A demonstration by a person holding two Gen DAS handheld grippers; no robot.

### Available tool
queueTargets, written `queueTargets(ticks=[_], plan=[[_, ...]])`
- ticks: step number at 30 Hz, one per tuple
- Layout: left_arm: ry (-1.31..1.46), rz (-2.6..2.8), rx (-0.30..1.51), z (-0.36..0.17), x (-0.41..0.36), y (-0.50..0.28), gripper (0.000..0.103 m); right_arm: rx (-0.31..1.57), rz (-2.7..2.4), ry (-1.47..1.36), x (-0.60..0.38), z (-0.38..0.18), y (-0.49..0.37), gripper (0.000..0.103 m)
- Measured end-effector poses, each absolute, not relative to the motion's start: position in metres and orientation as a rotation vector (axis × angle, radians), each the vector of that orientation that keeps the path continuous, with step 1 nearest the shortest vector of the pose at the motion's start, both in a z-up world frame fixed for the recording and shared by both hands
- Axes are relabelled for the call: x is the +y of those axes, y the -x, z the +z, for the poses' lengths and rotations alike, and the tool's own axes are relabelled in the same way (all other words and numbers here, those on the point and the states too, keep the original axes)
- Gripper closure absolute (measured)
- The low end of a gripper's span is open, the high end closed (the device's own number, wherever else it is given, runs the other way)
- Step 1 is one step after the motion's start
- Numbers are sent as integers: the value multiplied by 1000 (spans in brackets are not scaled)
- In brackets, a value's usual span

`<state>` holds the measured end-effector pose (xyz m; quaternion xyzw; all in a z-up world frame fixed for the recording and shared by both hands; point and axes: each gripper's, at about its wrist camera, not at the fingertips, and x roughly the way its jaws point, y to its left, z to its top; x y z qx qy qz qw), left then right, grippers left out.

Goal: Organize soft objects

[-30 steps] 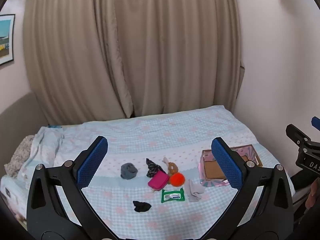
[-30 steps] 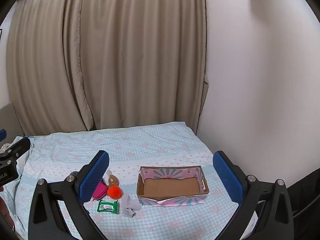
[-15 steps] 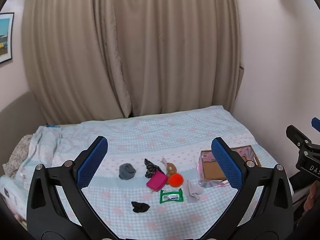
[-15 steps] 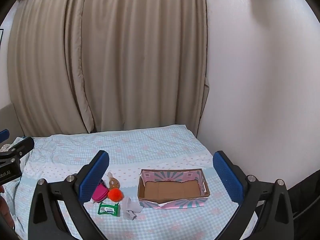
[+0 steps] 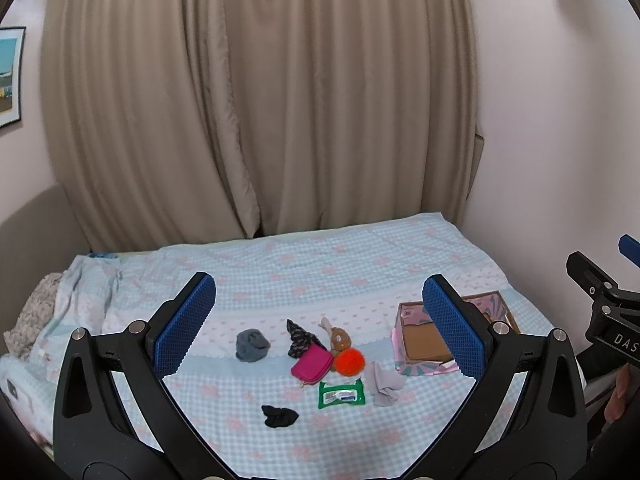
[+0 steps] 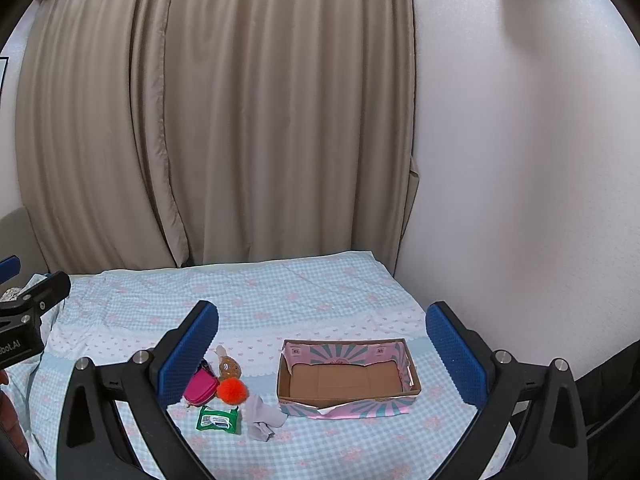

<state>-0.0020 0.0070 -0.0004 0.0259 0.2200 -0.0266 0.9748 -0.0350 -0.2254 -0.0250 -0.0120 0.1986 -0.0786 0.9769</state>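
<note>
Between the left claw's (image 5: 320,322) matt black arms and rough blue pads, a soft checked cloth sheet (image 5: 280,276) carries a fluffy orange ball (image 5: 349,361), a glossy green packet (image 5: 341,394) and a cardboard box (image 5: 424,344).

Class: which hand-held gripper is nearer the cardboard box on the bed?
Right. The right hand-held gripper faces the box almost head-on, though clear of it. The left hand-held gripper is aimed at the small items, with the box off to its right.
</note>
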Motion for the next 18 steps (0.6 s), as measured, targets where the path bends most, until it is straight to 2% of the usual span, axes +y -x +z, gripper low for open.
queueTargets(ticks=[18], plan=[[-52, -58, 454, 3, 9, -2, 0, 399, -160, 23, -224, -33, 33, 0]])
